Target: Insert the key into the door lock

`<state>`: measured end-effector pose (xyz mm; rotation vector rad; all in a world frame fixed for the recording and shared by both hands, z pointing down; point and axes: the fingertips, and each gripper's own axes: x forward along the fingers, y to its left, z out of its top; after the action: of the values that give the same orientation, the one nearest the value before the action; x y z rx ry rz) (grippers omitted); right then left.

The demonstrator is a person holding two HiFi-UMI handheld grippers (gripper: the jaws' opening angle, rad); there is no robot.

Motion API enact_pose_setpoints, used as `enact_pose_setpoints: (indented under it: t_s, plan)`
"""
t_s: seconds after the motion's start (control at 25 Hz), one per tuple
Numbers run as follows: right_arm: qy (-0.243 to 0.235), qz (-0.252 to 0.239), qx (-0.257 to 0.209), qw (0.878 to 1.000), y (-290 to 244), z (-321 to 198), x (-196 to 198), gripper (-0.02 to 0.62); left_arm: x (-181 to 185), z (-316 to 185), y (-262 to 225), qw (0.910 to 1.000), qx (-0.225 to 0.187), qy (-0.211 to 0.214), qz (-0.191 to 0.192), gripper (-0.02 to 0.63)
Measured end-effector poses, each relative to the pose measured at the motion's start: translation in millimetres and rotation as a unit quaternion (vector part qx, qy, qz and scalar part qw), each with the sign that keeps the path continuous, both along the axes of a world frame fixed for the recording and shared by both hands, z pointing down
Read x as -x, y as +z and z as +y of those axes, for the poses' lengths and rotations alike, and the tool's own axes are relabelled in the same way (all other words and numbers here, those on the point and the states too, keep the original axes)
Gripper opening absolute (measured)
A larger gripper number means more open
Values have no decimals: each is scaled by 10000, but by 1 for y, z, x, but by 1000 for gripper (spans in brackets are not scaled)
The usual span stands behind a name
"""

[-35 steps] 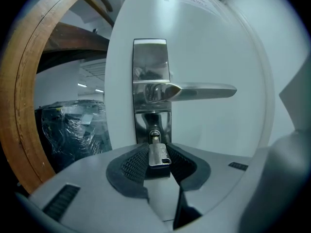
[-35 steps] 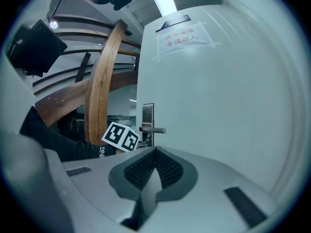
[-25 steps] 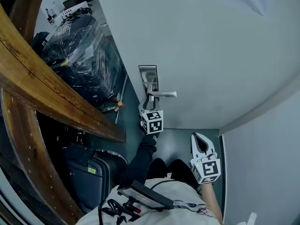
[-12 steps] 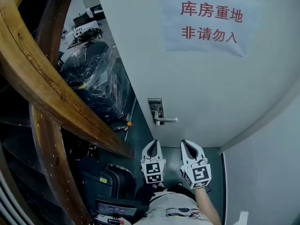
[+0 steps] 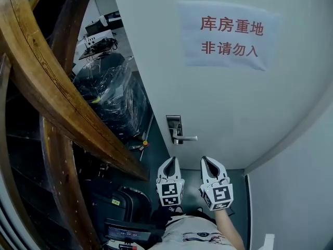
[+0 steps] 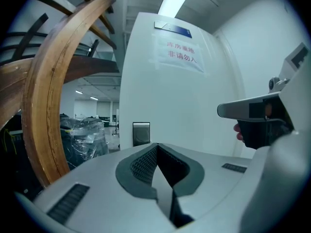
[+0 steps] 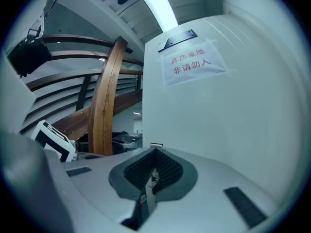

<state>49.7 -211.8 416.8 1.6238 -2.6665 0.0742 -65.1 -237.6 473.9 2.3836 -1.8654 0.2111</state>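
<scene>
You held both grippers side by side low in the head view, pointed toward the white door (image 5: pixel 223 103) and well short of it. Your left gripper (image 5: pixel 170 161) had its jaws pressed together with nothing between them. Your right gripper (image 5: pixel 207 163) was clamped narrow on the key (image 7: pixel 149 181), a thin flat metal strip standing on edge between the ribbed pads (image 7: pixel 167 166). The door lock (image 5: pixel 174 123), a grey metal plate, sat near the door's left edge, above the two grippers. Its lever handle (image 5: pixel 187 138) stuck out to the right from the plate's lower part. The key and the lock were well apart. A paper notice (image 5: pixel 226 35) with red characters hung higher on the door. To the left, a curved wooden beam (image 5: pixel 57 103) swept across the view, with plastic-wrapped goods (image 5: pixel 112 95) on the floor behind it.
</scene>
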Motion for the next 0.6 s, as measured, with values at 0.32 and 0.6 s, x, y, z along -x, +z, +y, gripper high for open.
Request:
enact_pose_setpoints:
  t_s: [0.32,0.6]
  plan:
    - [82,144,-81,9998,-4,7,-7,6,-7,6,-9,9999,-101,92,-46,3]
    - [34,175,-66,9998,-4,12,-3,6,-7,11,-12,9999,-108,117,-22,3]
